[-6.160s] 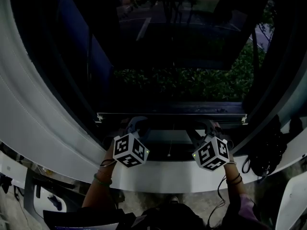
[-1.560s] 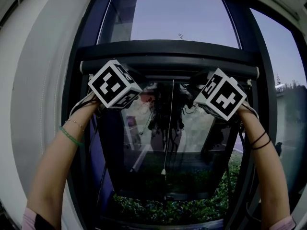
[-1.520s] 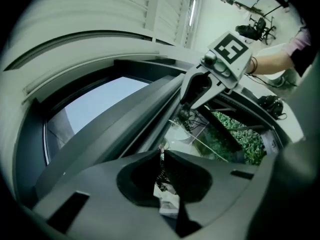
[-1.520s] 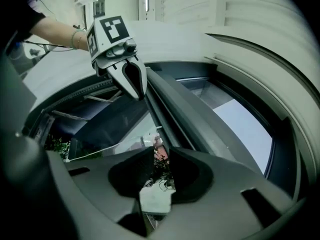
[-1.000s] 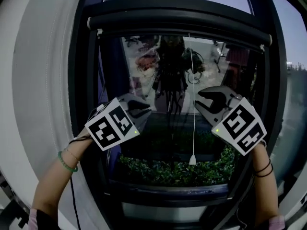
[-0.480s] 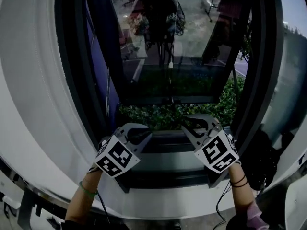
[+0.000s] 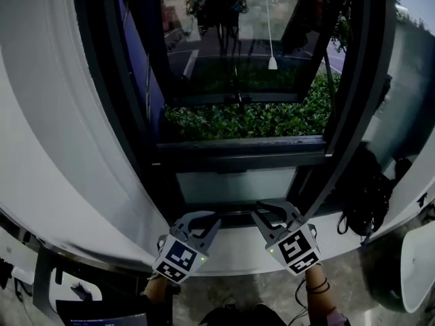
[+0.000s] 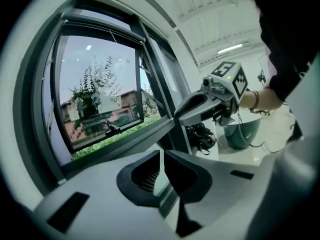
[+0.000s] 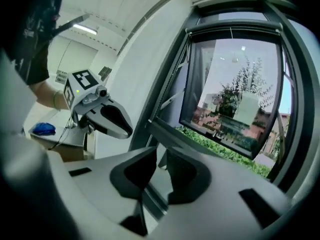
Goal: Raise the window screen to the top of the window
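The window screen [image 9: 234, 32] sits gathered as a dark bar at the very top of the window, seen from my right gripper view. Its pull cord [image 7: 271, 61] hangs down the middle of the glass, with the small white end well above my hands.

My left gripper [image 8: 161, 156] has its jaws drawn all but together, with only a thin slit between the tips and nothing in it. My right gripper [image 9: 162, 158] is the same: tips nearly meeting, empty, touching nothing.

Both hover low, just in front of the white sill [image 7: 231, 246], side by side with a clear gap between them. The dark lower frame rail [image 7: 238, 148] runs across beyond the sill. Dark uprights close the opening on each side, and past the glass lies a green hedge [image 7: 251, 121].

A black bundle of straps [image 7: 370, 195] hangs to my right, near the frame. The cube [image 7: 178, 258] on my left gripper carries a black-and-white square pattern, no words.
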### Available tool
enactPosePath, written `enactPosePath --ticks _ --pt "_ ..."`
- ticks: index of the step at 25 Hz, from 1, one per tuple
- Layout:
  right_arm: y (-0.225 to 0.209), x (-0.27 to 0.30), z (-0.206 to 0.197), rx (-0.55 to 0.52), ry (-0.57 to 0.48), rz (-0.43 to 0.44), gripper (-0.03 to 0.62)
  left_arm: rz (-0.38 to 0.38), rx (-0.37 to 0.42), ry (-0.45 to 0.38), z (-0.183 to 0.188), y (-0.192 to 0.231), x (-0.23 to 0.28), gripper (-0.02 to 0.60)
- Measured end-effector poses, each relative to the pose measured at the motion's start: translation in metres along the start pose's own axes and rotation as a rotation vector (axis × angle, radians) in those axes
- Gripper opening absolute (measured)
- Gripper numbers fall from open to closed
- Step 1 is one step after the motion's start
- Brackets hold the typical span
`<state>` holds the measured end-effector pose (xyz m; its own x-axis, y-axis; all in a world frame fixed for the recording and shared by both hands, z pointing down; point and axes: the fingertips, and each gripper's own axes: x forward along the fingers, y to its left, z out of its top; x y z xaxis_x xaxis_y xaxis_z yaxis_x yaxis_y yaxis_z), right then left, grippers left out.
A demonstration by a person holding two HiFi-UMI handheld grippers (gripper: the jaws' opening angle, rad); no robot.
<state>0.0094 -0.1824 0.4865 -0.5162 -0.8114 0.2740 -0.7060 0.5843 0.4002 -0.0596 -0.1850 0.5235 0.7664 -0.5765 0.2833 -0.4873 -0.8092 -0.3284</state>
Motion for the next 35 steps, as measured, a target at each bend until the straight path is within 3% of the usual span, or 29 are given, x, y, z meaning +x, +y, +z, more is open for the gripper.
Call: enactPosePath --ticks 4,8,15,21,27,31,35 --pt "0.043 -0.022 -0.018 0.119 -0.008 0.008 0.067 0.011 -0.127 -0.036 -0.013 -0.040 -0.017 0.025" --pt "0.075 -0.054 -0.036 0.221 -0.006 0.039 0.067 0.031 -0.202 -0.059 -0.003 -0.080 -0.030 0.025" --pt "0.115 -0.137 -0.063 0.190 0.028 0.060 0.067 0.062 -0.302 -0.051 0.008 -0.170 -0.050 0.026" --pt "0.151 -0.220 -0.093 0.284 -0.004 0.094 0.067 0.083 -0.377 -0.061 0.024 -0.263 -0.063 0.026" --pt "0.199 -0.268 -0.112 0.323 -0.017 0.143 0.063 0.087 -0.408 -0.043 0.025 -0.334 -0.086 0.026" --pt "0.220 -0.287 -0.106 0.320 -0.028 0.170 0.061 0.104 -0.430 -0.012 0.019 -0.357 -0.106 0.025" --pt "0.231 -0.297 -0.093 0.317 -0.057 0.163 0.061 0.116 -0.392 0.002 0.018 -0.367 -0.123 0.025"
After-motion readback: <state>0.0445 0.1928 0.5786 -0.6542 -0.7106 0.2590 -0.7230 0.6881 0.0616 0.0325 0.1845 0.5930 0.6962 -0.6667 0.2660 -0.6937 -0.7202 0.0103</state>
